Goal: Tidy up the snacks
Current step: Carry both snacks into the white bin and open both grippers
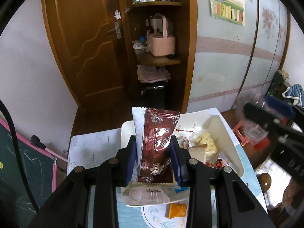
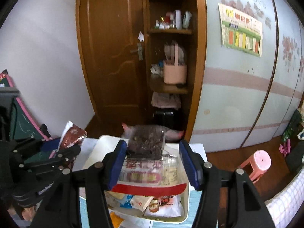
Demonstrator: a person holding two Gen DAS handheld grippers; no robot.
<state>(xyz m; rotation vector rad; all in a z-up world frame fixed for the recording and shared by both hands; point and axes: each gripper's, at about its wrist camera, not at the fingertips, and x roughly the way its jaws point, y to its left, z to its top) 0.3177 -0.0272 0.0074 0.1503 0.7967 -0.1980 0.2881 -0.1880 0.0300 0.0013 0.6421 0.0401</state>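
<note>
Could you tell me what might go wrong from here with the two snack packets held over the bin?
The left gripper pinches the dark red packet only by its lower half, so it may flop or slip. The right gripper looks open around the clear snack pack, which may drop early. The white bin already looks crowded.

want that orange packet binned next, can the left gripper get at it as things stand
Probably not yet: the left gripper is shut on a red snack packet, so its jaws are full. The orange packet lies uncovered beside the white bin.
</note>
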